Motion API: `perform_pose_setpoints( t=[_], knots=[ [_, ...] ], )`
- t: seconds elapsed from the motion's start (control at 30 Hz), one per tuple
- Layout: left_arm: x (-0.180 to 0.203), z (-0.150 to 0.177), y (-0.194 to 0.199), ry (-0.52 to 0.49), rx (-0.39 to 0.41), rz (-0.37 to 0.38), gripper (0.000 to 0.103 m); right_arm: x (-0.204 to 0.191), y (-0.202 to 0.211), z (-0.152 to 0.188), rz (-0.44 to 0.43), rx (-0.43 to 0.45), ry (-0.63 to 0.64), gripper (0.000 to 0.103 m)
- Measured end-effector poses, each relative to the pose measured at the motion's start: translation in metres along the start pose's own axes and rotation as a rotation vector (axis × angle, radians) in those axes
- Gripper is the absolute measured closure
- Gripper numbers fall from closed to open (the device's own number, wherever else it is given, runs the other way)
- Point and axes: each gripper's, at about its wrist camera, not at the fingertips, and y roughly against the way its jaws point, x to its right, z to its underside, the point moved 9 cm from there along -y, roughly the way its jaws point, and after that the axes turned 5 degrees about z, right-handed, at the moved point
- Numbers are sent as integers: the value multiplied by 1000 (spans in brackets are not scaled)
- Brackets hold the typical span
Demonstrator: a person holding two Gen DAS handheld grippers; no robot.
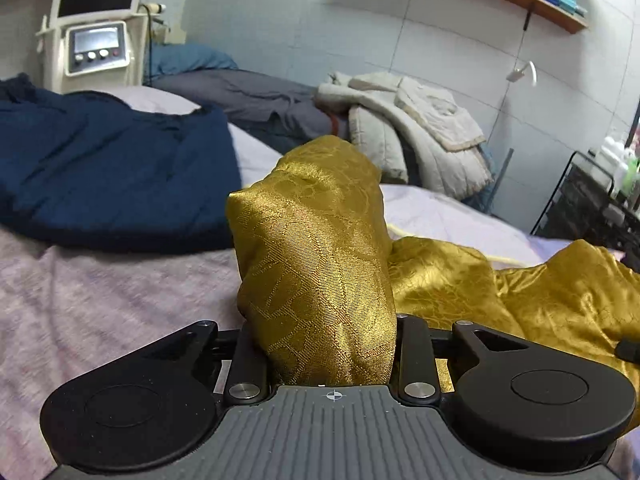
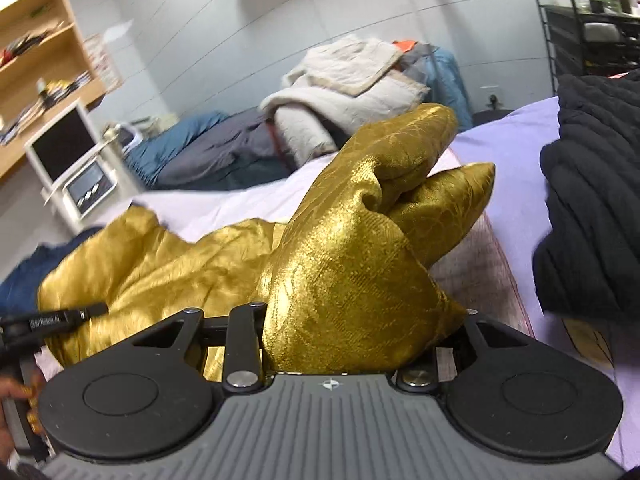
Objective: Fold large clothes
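A shiny gold patterned cloth (image 1: 320,248) lies on the lilac bed cover (image 1: 100,300). My left gripper (image 1: 328,312) is shut on a bunched fold of it, which stands up and hides the fingertips. The rest of the cloth trails to the right (image 1: 540,292). In the right wrist view my right gripper (image 2: 352,300) is shut on another bunched fold of the gold cloth (image 2: 352,248); the fingertips are hidden. The cloth stretches left (image 2: 140,256) toward the left gripper's body (image 2: 48,320).
A dark blue garment (image 1: 112,172) lies on the bed to the left. A pile of cream quilts (image 1: 412,128) and grey bedding sits at the back. A black knit garment (image 2: 592,200) lies on the right. A white machine (image 1: 96,28) and a black rack (image 1: 592,204) stand beside the bed.
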Motion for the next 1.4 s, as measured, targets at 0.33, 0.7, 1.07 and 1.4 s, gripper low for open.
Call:
perform_pose_setpoints(
  t=[0.33, 0.7, 1.07, 1.4],
  knots=[
    [14, 23, 9, -7, -1, -58, 28, -35, 4, -31, 1, 43, 217, 65],
    [161, -16, -48, -18, 52, 243, 30, -20, 79, -187, 85, 278, 463, 68],
    [451, -37, -76, -233, 72, 655, 30, 249, 266, -208, 560, 470, 67, 68],
    [463, 8, -101, -220, -65, 636, 17, 429, 291, -77, 332, 506, -695, 56]
  ],
)
